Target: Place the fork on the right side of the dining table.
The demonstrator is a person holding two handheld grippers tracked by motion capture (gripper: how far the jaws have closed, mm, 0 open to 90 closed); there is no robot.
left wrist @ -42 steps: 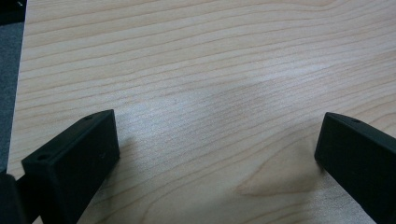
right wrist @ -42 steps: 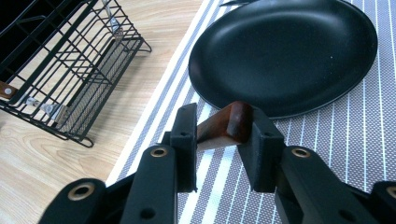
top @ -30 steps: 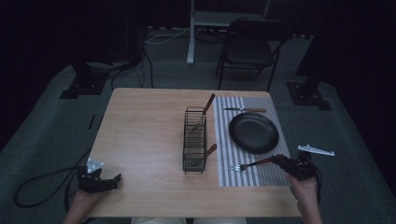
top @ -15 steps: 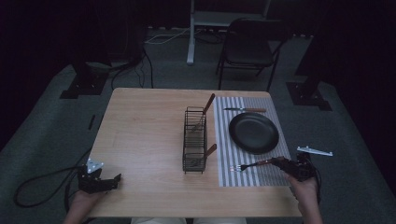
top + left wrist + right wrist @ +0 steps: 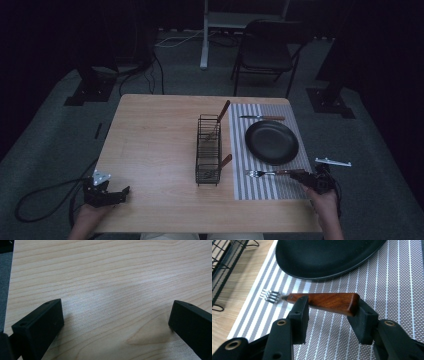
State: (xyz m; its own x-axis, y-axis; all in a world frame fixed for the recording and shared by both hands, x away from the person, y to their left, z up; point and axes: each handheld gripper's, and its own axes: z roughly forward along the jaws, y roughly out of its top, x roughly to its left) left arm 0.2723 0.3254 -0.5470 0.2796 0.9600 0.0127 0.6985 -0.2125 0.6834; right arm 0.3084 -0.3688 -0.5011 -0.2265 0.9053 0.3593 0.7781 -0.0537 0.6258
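A dark room with a chair [image 5: 265,50] beyond the far edge frames the pale wooden table [image 5: 155,145] I work at. A striped mat [image 5: 240,185] covers its right side, carrying a black plate [image 5: 271,142] with a knife [image 5: 262,118] lying past it toward the far edge. A wire rack [image 5: 208,149] stands just left of the mat, wooden handles poking from it. My right gripper [image 5: 329,315] sits at the near right corner, jaws either side of the wooden handle of a fork [image 5: 322,300] that lies on the mat just near of the plate, tines pointing toward the rack; I cannot tell whether they actually pinch it. My left gripper [image 5: 115,320] rests at the near left corner, jaws wide apart over bare wood.
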